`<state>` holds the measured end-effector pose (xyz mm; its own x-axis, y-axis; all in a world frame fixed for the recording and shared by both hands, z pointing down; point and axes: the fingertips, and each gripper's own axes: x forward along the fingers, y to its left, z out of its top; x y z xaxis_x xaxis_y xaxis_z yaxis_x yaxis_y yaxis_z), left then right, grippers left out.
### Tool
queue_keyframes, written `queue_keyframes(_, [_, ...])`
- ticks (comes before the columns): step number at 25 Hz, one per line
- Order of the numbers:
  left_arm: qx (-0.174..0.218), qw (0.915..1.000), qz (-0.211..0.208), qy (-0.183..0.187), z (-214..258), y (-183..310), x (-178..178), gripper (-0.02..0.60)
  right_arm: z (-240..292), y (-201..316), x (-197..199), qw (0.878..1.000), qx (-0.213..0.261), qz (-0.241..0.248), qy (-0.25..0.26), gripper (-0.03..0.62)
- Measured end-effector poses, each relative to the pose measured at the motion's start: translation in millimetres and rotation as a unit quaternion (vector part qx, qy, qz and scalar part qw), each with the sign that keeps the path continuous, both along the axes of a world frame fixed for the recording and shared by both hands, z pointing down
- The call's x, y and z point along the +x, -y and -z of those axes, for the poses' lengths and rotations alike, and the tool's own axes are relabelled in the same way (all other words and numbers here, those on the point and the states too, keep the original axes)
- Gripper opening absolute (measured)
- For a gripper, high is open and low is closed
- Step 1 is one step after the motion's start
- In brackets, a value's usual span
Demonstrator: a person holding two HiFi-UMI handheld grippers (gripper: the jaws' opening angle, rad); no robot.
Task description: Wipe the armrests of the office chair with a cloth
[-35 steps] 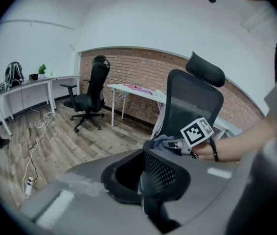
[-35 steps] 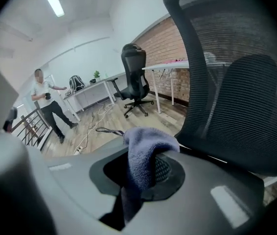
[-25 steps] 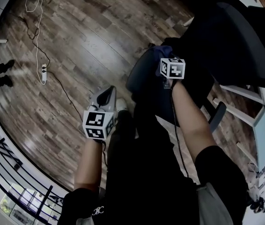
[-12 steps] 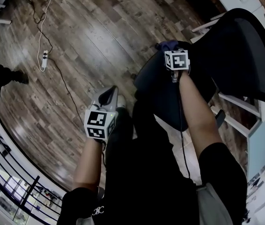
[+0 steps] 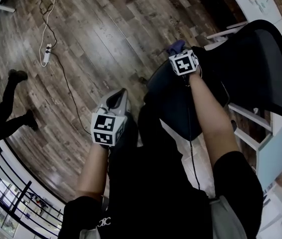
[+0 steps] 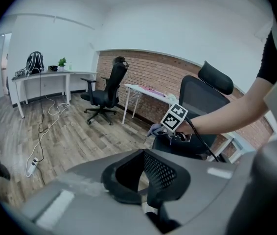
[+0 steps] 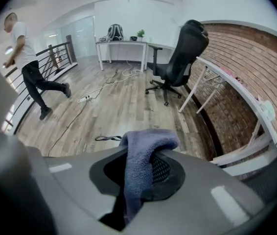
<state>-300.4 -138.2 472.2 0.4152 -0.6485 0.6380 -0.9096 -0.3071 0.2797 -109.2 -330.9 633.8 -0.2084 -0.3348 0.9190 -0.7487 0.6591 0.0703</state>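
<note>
The black office chair (image 5: 260, 63) stands at the right of the head view, its seat (image 5: 173, 101) below my right arm. A blue-grey cloth (image 7: 146, 153) hangs from my right gripper (image 7: 138, 175), which is shut on it. In the head view that gripper (image 5: 179, 53) is over the far edge of the seat, with the cloth (image 5: 176, 47) showing past its marker cube. My left gripper (image 5: 116, 102) is held over the wooden floor, left of the chair. Its jaws (image 6: 146, 180) look closed with nothing in them. I cannot clearly make out the armrests.
A person (image 7: 28, 62) walks across the floor at the left, legs (image 5: 6, 106) showing in the head view. A power strip with a cable (image 5: 46, 54) lies on the floor. A second black chair (image 7: 180, 53), a desk (image 7: 124, 45) and a white table (image 7: 236, 89) stand farther off.
My right gripper has carried the cloth farther out over the chair seat. The person at the left has walked along the floor. My left gripper has hardly moved.
</note>
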Motion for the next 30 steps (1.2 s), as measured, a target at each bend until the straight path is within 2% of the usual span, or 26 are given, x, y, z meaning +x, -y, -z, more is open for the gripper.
queue_keyframes(4, [0.006,0.9999,0.006,-0.005,6,0,-5,0.005,-4,-29,-30,0.997,-0.040,0.061,-0.014,0.048])
queue_keyframes(9, [0.010,0.9998,0.012,-0.010,7,-6,-14,0.005,4,-46,-77,0.991,-0.002,0.130,-0.021,0.048])
queue_keyframes(15, [0.016,0.9991,0.030,-0.024,12,-9,-34,0.005,-1,-86,-103,0.984,-0.027,0.171,-0.036,0.048])
queue_keyframes(20, [0.020,0.9989,0.027,-0.033,18,-14,-49,0.005,1,-125,-125,0.981,-0.048,0.185,-0.035,0.048])
queue_keyframes(30, [0.026,0.9990,-0.014,-0.033,20,-13,-56,0.005,9,-195,-146,0.985,-0.043,0.170,0.005,0.048])
